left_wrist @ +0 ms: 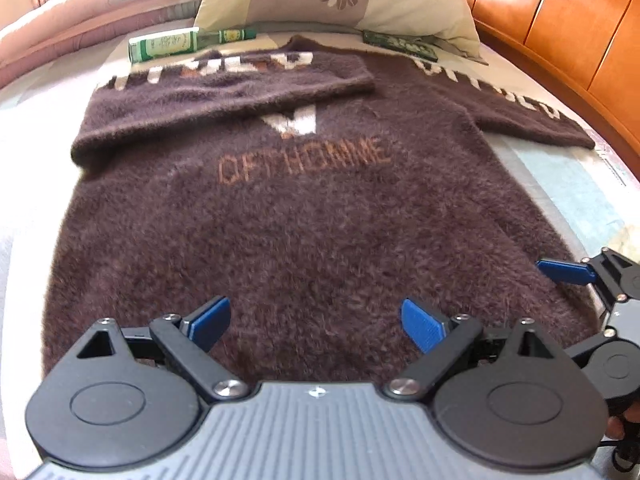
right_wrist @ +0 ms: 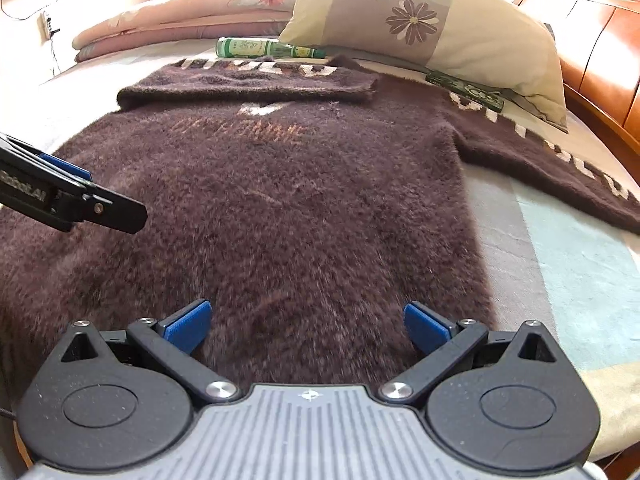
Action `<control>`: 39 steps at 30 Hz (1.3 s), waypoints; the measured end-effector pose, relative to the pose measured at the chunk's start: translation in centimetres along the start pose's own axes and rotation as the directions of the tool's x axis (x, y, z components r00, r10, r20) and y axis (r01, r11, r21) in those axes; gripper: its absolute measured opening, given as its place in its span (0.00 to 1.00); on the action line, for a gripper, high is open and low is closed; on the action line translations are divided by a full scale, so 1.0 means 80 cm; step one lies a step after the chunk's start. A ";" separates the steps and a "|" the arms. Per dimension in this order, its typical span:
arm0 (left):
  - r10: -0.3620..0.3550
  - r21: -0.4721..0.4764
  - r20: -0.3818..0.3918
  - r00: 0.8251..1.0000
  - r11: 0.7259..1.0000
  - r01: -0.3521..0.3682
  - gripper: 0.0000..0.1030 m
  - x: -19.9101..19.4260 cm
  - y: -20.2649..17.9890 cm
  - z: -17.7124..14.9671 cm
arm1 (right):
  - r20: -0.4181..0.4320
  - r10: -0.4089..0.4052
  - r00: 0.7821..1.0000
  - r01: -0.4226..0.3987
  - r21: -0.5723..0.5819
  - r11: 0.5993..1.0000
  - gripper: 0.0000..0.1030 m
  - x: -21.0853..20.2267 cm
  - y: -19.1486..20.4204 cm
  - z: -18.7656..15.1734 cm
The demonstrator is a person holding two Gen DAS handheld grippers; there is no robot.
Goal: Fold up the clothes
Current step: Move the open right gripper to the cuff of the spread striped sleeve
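Your left gripper (left_wrist: 316, 322) has its jaws spread wide, the blue pads (left_wrist: 210, 322) well apart with nothing between them. Your right gripper (right_wrist: 308, 326) is just as wide, its blue pads (right_wrist: 188, 326) empty too. Both are held low and level, pointing forward side by side, the right one (left_wrist: 592, 280) just beside the left. Part of your hand (left_wrist: 624, 420) shows behind the right gripper.

1. Strong daylight is seen from the far window side; the cream flowered pillow (right_wrist: 432, 28) is partly overexposed.
2. The fuzzy dark-brown knitted sweater (left_wrist: 304, 232) is slightly motion-blurred.
3. Edges are bent by fisheye distortion; corners are vignetted.
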State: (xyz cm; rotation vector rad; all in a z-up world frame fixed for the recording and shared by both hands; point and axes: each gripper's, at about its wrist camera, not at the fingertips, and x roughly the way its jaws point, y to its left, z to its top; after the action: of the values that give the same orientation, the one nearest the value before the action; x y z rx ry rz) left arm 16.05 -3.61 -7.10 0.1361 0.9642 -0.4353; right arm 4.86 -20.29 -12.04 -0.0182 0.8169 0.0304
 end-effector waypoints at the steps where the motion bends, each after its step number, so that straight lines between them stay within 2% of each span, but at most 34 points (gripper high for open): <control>1: 0.002 -0.002 -0.017 1.000 1.000 -0.002 0.90 0.005 0.001 -0.004 | -0.003 0.001 1.000 -0.001 0.001 1.000 1.00 -0.003 -0.001 -0.002; 3: 0.016 -0.014 -0.042 0.999 1.000 -0.017 0.90 0.012 0.002 -0.013 | -0.010 0.007 1.000 -0.007 0.009 1.000 1.00 -0.009 -0.006 -0.007; 9: 0.023 -0.020 -0.012 1.000 1.000 -0.023 0.91 0.001 -0.008 -0.014 | 0.003 0.051 0.999 -0.051 0.065 0.997 1.00 -0.024 -0.027 -0.016; 16: 0.008 -0.014 0.033 0.999 1.000 -0.008 0.91 -0.009 -0.029 -0.004 | 0.037 0.153 0.988 -0.156 0.136 0.978 1.00 -0.033 -0.059 -0.019; 18: 0.010 -0.007 0.045 0.999 1.000 -0.010 0.91 -0.009 -0.036 0.000 | 0.059 0.186 0.981 -0.194 0.189 0.963 1.00 -0.037 -0.075 -0.019; 22: 0.004 0.015 0.078 0.997 1.000 -0.005 0.91 -0.007 -0.047 0.005 | 0.127 0.227 0.966 -0.258 0.352 0.900 1.00 -0.042 -0.123 -0.019; 25: -0.024 0.028 0.077 0.997 0.999 0.022 0.91 -0.003 -0.056 0.011 | 0.140 0.146 0.979 -0.194 0.449 0.872 1.00 -0.040 -0.163 -0.019; 30: -0.083 0.070 0.087 0.993 0.995 0.077 0.91 -0.001 -0.079 0.016 | 0.180 0.078 0.981 -0.169 0.571 0.803 1.00 -0.036 -0.236 -0.023; 35: -0.129 0.117 0.077 0.989 0.986 0.119 0.91 0.006 -0.103 0.021 | 0.262 0.031 0.965 -0.205 0.672 0.712 1.00 -0.022 -0.312 -0.023; 39: -0.149 0.141 0.071 0.986 0.980 0.138 0.91 0.010 -0.113 0.022 | 0.323 -0.011 0.946 -0.250 0.753 0.609 1.00 0.001 -0.378 -0.014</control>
State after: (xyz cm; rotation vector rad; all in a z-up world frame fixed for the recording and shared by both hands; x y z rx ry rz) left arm 14.01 -12.54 -6.01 0.1708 0.8672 -0.6352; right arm 5.13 -50.58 -12.73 0.8824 0.4625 -0.2028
